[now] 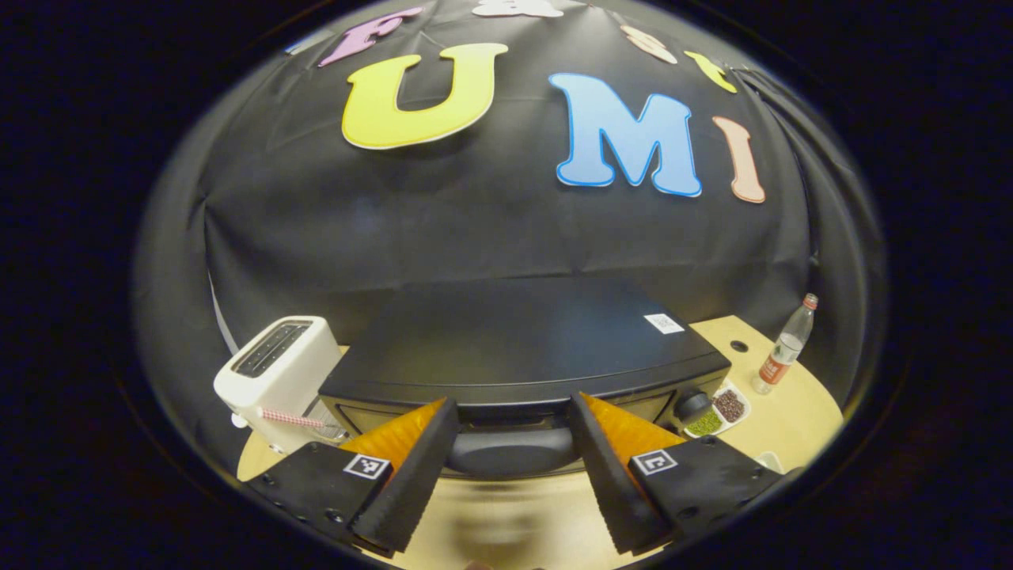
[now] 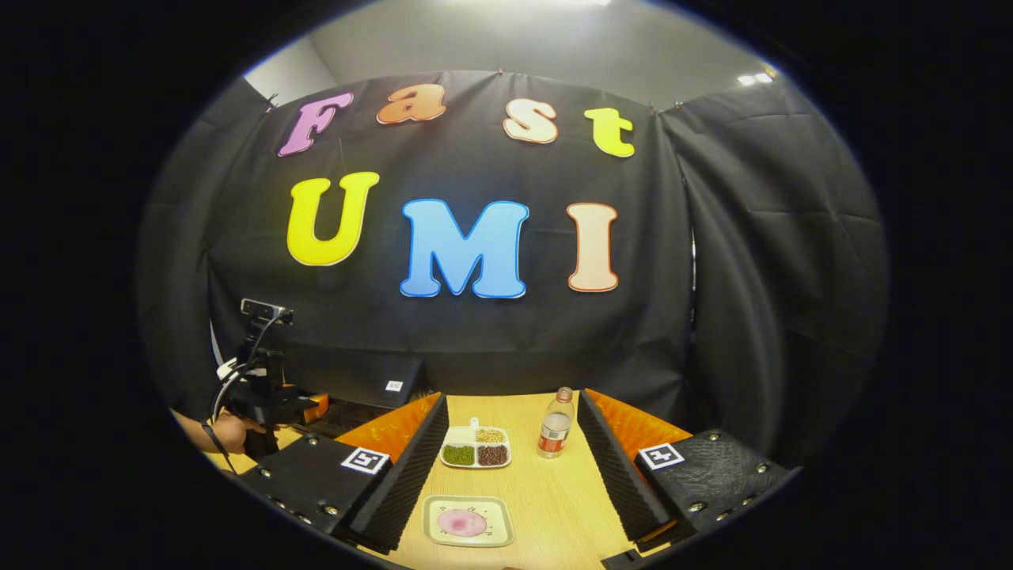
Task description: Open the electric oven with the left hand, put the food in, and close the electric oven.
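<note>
The black electric oven [image 1: 522,340] stands right in front of my left gripper [image 1: 512,405], door closed. Its dark door handle [image 1: 510,453] lies between the two wide-apart fingers, and neither finger presses on it. In the right gripper view the oven [image 2: 360,378] sits at the left, with the left gripper [image 2: 265,405] held by a hand at its front. The food, a pink round piece on a pale square plate [image 2: 465,521], lies on the wooden table just below my right gripper [image 2: 513,398]. That gripper hovers open and holds nothing.
A white toaster [image 1: 277,366] stands left of the oven. To the oven's right are a divided dish of beans [image 1: 718,412] [image 2: 475,448] and a clear bottle with a red label [image 1: 783,350] [image 2: 555,426]. The black cloth wall closes off the back.
</note>
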